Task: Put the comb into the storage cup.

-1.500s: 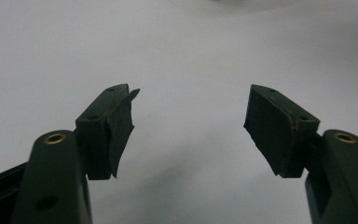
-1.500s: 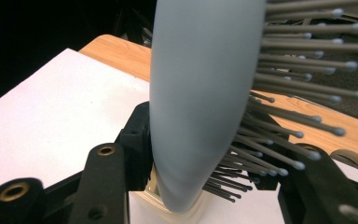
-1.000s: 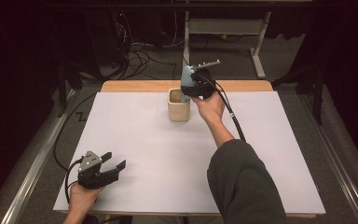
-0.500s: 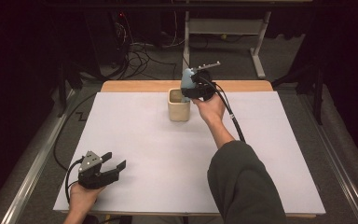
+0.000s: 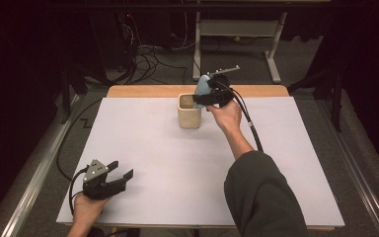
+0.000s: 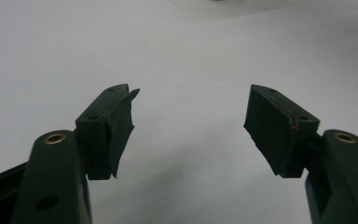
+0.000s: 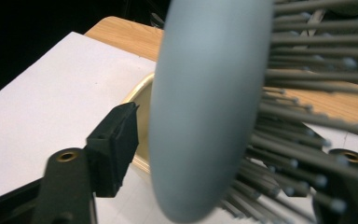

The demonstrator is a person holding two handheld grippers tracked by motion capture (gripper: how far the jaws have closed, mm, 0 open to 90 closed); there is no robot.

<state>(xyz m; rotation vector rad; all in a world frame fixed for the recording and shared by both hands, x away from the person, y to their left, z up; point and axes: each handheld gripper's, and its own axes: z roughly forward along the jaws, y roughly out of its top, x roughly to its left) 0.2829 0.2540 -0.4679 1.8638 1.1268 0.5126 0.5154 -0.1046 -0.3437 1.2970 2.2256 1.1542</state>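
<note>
The hairbrush [image 7: 209, 107] stood head-up in the cup [image 5: 189, 111], at twelve o'clock on the table [image 5: 143, 148]. The right gripper [image 5: 208, 97] had just been opening, the brush loose between its jaws. Best to back straight away without tipping the cup. The left gripper [image 5: 121, 174], at seven o'clock, gaped empty.

No words, labels, brands, numbers or signs showing clearly enough to read on anything in these pictures.

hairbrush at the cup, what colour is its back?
Pale blue-grey hairbrush; the right gripper view shows it best.
</note>
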